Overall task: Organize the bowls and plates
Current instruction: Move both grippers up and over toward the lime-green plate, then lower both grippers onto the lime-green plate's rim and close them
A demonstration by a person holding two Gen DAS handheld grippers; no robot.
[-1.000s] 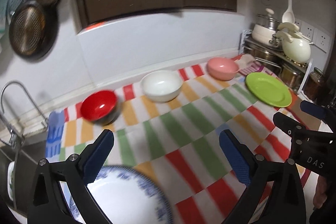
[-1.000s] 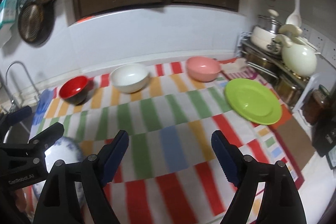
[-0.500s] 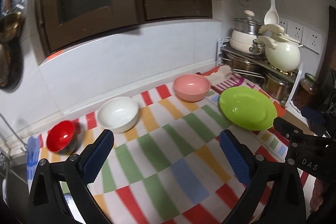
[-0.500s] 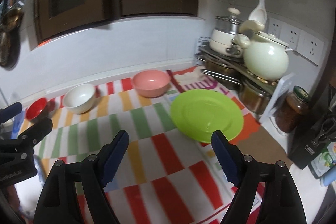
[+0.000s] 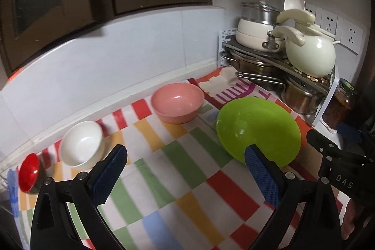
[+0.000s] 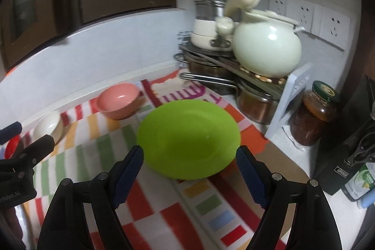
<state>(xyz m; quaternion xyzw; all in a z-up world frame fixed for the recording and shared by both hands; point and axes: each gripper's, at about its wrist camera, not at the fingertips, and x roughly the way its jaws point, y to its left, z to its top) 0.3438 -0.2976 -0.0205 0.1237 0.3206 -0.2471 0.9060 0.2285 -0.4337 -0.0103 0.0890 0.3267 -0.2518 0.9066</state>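
A green plate [image 6: 188,138] lies on the striped cloth, just beyond my open, empty right gripper [image 6: 189,170]; it also shows in the left wrist view [image 5: 257,130]. A pink bowl [image 5: 177,102], a white bowl [image 5: 80,144] and a red bowl [image 5: 29,172] stand in a row along the back wall. My left gripper [image 5: 185,170] is open and empty above the cloth, left of the plate. The pink bowl [image 6: 118,101] and white bowl [image 6: 48,124] show in the right wrist view too.
A metal rack with pots [image 5: 255,36] and a cream kettle [image 6: 267,48] stands in the right corner. A jar [image 6: 314,116] sits beside it. A black knife block [image 6: 346,151] and bottle stand at far right. Dark cabinets hang above.
Both grippers have swung right along the counter. The blue-patterned plate and the sink have left view. The green plate is now close before the right gripper.
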